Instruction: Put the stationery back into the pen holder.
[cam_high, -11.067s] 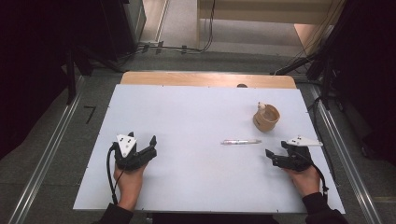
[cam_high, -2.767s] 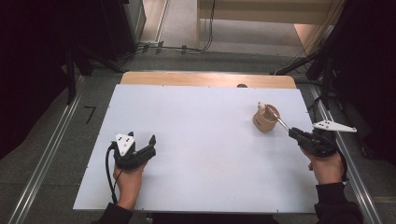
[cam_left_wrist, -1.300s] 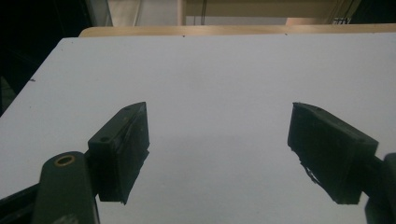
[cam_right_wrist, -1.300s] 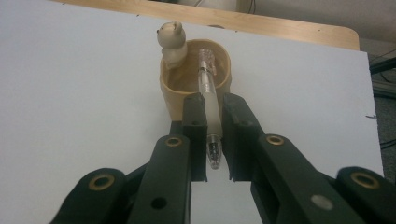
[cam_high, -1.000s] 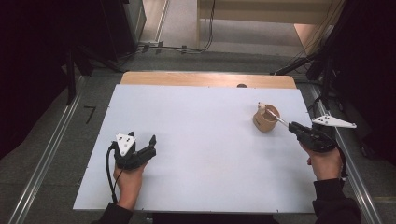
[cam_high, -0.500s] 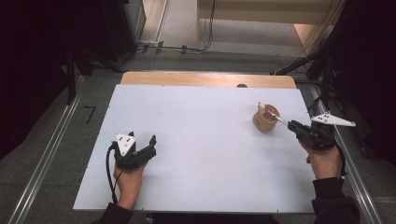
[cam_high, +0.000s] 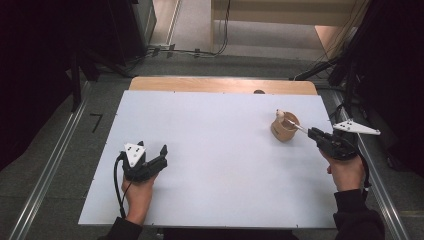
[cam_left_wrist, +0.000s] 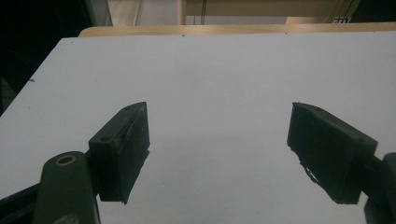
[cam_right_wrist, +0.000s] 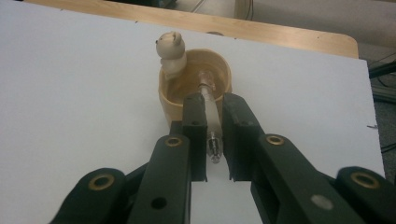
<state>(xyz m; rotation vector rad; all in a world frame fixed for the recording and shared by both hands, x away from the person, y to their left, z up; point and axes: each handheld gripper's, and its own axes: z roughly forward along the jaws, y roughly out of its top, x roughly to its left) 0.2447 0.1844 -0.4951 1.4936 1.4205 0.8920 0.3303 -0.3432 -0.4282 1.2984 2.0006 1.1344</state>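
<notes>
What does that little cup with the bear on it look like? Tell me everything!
The cup is small, round and tan, maybe wood or ceramic. A pale little bear figure sits on its rim. It stands upright on the white table, near the far right side. A clear pen, held by the right gripper, pokes its tip into the cup's open top.

This looks like a lab or recording studio: a plain white table (cam_high: 215, 165) on a wooden top stands between metal floor rails (cam_high: 50, 170), black curtains (cam_high: 45, 60) close off both sides, and loose cables (cam_high: 190, 50) run across the grey floor behind it
</notes>
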